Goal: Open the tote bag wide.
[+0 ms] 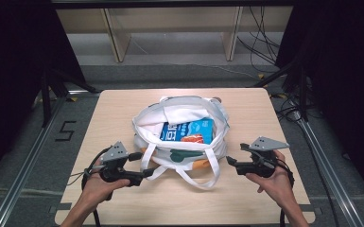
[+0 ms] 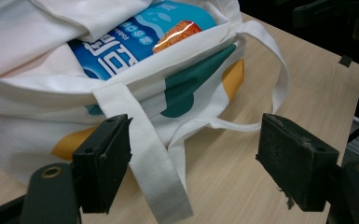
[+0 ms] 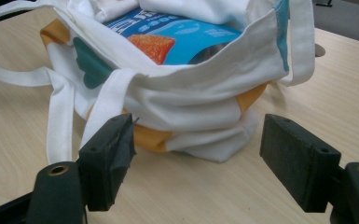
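At seven o'clock on the table (image 1: 123,101), left gripper (image 1: 141,163) with jaws apart around a bag strap (image 2: 155,158), right gripper (image 1: 232,161) at four o'clock, jaws apart, white tote bag (image 1: 182,156) between them at centre, blue packet (image 1: 189,130) inside.

One white tote bag (image 1: 179,137), one blue packet (image 1: 187,131) inside, two claws.

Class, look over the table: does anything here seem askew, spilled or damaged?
Nothing spilled or broken. The white tote bag sits slumped and crumpled, its near handle sprawled on the table; a blue packet remains inside.
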Available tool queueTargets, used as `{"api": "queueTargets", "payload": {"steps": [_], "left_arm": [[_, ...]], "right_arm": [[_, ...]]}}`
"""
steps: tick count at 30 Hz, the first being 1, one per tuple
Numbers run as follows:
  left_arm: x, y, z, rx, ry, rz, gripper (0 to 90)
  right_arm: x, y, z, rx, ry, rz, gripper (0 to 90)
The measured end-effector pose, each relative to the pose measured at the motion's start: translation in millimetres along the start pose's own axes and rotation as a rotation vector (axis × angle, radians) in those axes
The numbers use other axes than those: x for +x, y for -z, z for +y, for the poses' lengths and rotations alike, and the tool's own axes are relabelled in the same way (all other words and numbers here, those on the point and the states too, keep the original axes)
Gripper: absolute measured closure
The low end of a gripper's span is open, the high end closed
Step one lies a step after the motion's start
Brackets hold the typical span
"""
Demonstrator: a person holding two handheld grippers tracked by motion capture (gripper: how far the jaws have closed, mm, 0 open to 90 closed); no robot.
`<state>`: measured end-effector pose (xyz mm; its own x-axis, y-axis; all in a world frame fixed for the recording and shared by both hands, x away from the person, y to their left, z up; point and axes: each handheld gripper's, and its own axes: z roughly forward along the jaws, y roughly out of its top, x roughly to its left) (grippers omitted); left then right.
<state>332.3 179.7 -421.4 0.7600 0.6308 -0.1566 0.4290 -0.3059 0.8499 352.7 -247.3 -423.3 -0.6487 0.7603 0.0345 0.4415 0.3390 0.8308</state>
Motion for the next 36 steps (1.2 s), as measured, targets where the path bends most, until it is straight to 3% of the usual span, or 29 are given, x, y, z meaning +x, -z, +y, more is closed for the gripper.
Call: {"api": "queueTargets", "payload": {"steps": [5, 18, 20, 22, 24, 25, 28, 30, 32, 33, 34, 36], "left_arm": [[-3.4, -0.6, -5.8, -0.010, 0.009, -0.005, 24.8], [-10.6, 1.2, -22.9, -0.027, -0.011, 0.008, 22.8], [-10.7, 1.8, -26.7, -0.032, -0.011, -0.022, 20.7], [-12.7, 2.1, -31.0, -0.043, -0.003, -0.019, 20.5], [-13.5, 2.5, -35.4, -0.039, 0.001, -0.026, 19.3], [-14.3, 2.7, -37.2, -0.039, -0.001, -0.018, 18.8], [-13.3, 3.2, -42.6, -0.036, -0.025, -0.023, 18.1], [-13.6, 3.2, -45.7, -0.037, -0.024, -0.014, 17.9], [-14.1, 3.6, -49.6, -0.040, -0.021, -0.007, 17.8], [-14.4, 3.5, -50.8, -0.040, -0.020, -0.005, 17.7], [-16.2, 3.4, -53.5, -0.039, 0.006, 0.003, 17.7], [-17.0, 3.8, -56.6, -0.042, 0.000, 0.009, 17.6]], "right_arm": [[1.8, 1.9, -4.0, -0.003, 0.014, 0.016, 27.0], [12.0, 4.1, -23.8, -0.004, 0.025, 0.011, 26.3], [12.7, 5.0, -27.5, -0.002, 0.033, 0.012, 26.3], [13.1, 5.8, -30.8, -0.004, 0.040, 0.009, 26.3], [15.9, 7.7, -34.3, 0.007, 0.004, 0.015, 26.2], [13.8, 7.3, -35.8, 0.000, 0.030, 0.015, 25.9], [13.3, 9.1, -40.1, 0.003, 0.032, 0.013, 25.8], [15.0, 10.3, -42.9, 0.006, 0.010, 0.013, 25.7], [14.6, 11.5, -46.1, 0.002, 0.025, 0.010, 25.6], [16.1, 12.6, -47.6, 0.008, 0.008, 0.018, 25.6], [16.4, 13.0, -48.9, 0.007, 0.013, 0.013, 25.6], [18.3, 14.9, -52.3, 0.010, 0.013, 0.018, 25.1]]}}
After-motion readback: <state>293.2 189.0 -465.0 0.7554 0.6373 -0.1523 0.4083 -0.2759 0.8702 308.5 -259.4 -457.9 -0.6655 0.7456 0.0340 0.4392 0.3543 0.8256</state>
